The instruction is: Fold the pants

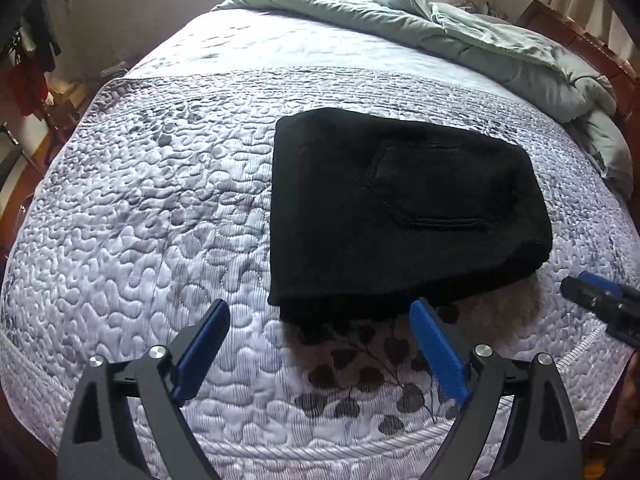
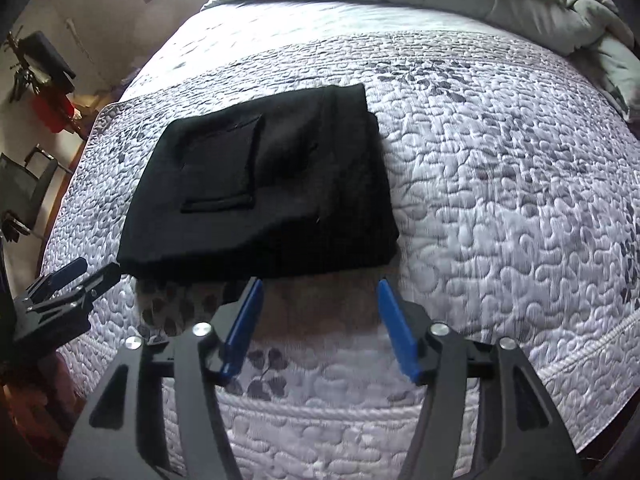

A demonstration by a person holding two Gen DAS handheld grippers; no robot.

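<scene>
The black pants [image 1: 396,208] lie folded into a compact stack on the quilted bedspread [image 1: 140,208], back pocket facing up. They also show in the right wrist view [image 2: 264,192]. My left gripper [image 1: 320,312] is open and empty, just short of the stack's near edge. My right gripper [image 2: 320,288] is open and empty, also just short of the near edge. The right gripper's tip shows at the right edge of the left wrist view [image 1: 592,292]. The left gripper shows at the left of the right wrist view [image 2: 76,280].
A rumpled pale green duvet [image 1: 480,40] lies along the far side of the bed. A wooden headboard [image 1: 580,40] stands at the far right. Clothes and a chair [image 2: 32,184] stand off the bed's left side. The bedspread's corded edge [image 1: 320,448] runs close below me.
</scene>
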